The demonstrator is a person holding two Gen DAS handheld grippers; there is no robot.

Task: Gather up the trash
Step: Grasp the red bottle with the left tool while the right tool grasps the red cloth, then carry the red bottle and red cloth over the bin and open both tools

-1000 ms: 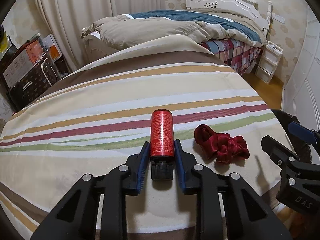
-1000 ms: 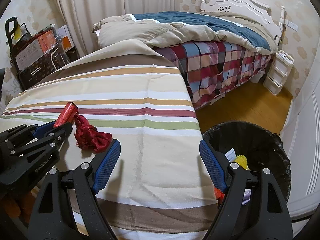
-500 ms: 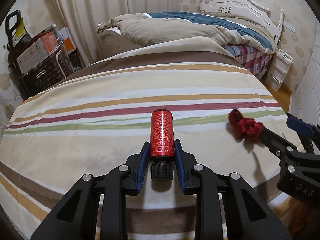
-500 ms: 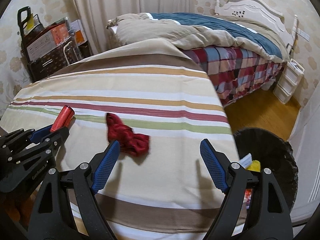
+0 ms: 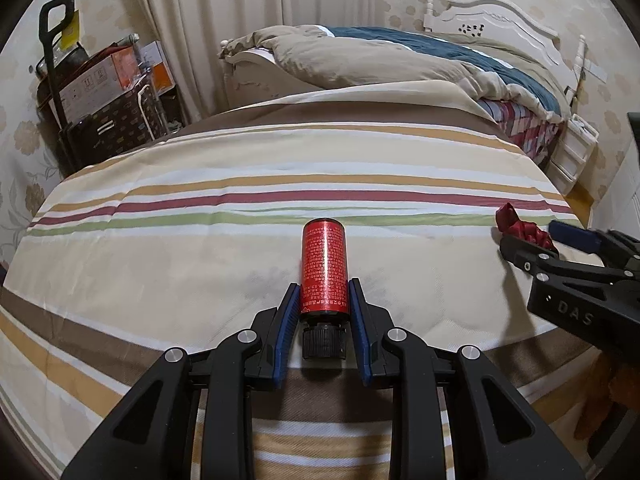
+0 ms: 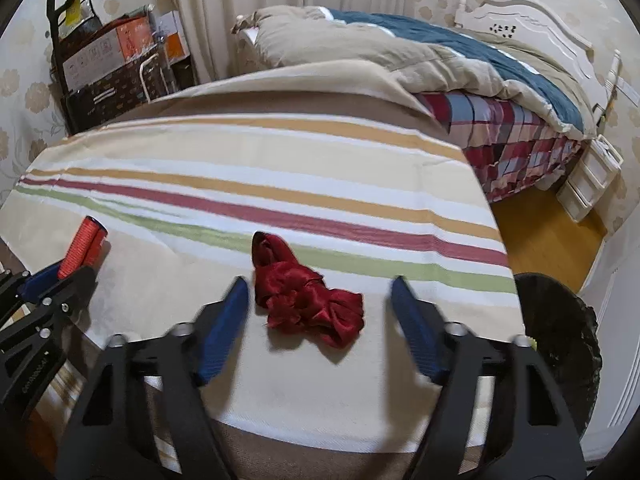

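While the left tongs (image 5: 324, 312) are clamping the rigid red can (image 5: 324, 266) near its cap, the right tongs (image 6: 318, 322) have just been closing, pads not touching, around the red cloth wad (image 6: 308, 298) left of the bin (image 6: 560, 344); being soft and light, it is suiting a grasp across its bunched middle.

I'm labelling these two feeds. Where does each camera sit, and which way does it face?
Left wrist: on the left gripper, looking down along its fingers at the red can they clamp.
Right wrist: on the right gripper, fingers closing around the red cloth; bin at right.
Shared: striped bedspread, can, cloth, each other's gripper.
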